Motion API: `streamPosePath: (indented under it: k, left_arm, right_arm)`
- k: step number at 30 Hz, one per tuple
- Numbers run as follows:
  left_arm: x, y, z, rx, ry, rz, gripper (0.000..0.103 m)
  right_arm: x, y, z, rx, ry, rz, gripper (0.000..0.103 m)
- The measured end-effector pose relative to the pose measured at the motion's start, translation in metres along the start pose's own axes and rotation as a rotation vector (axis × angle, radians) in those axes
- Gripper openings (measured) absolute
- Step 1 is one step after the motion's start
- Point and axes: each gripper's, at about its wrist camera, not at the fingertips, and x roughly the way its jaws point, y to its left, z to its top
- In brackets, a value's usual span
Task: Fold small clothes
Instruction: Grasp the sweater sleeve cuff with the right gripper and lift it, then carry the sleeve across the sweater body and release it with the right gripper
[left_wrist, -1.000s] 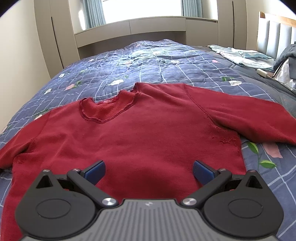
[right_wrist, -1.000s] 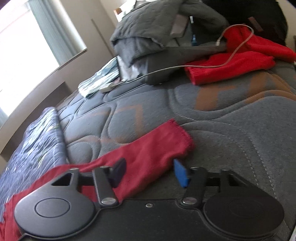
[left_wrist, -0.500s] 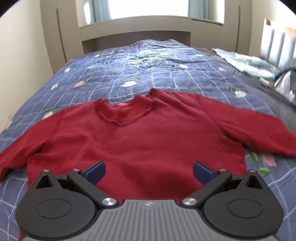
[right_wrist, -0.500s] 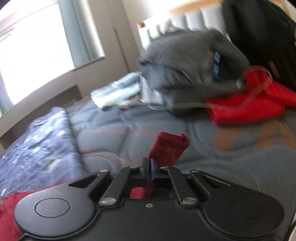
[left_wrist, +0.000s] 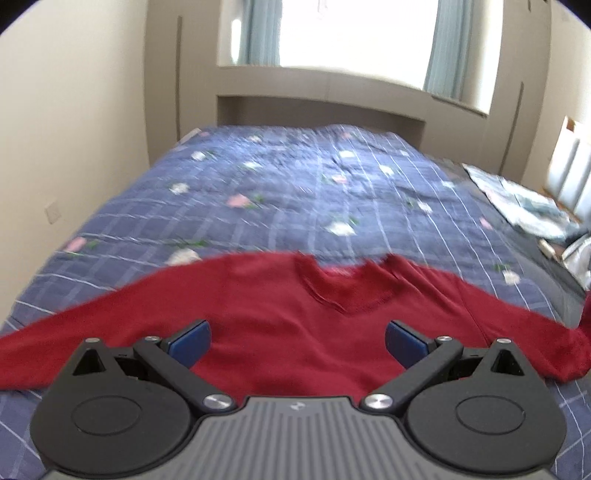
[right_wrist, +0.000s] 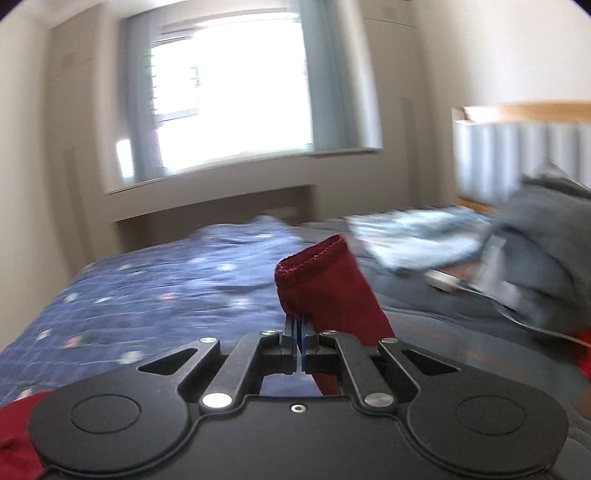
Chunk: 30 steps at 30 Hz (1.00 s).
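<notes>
Red sweater (left_wrist: 280, 317) is spread flat on the blue quilt (left_wrist: 295, 192). Right gripper (right_wrist: 297, 339) is tipped slightly down, jaws pinched tight on the sleeve cuff (right_wrist: 317, 273), lifted clear off the bed. Left gripper (left_wrist: 295, 339) hangs over the body, angled down, jaws wide apart, holding nothing.

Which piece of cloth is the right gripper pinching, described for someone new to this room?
On the bed with the blue floral quilt lies a dark red sweater, spread flat. The right gripper is shut on its sleeve cuff, the only part raised off the bed, its stitched hem uppermost.
</notes>
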Motion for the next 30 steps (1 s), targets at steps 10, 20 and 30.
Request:
streamPosePath:
  k: [10, 20, 30]
  left_arm:
    - [-0.015, 0.093, 0.011, -0.092, -0.031, 0.114, 0.103]
    - [0.007, 0.133, -0.006, -0.130, 0.018, 0.175, 0.103]
    - [0.037, 0.127, -0.014, -0.153, 0.034, 0.124, 0.103]
  right_arm:
    - [0.023, 0.193, -0.026, -0.214, 0.050, 0.327, 0.001]
    - [0.014, 0.303, -0.133, -0.524, 0.196, 0.485, 0.001]
    - [0.014, 0.289, -0.169, -0.614, 0.267, 0.549, 0.052]
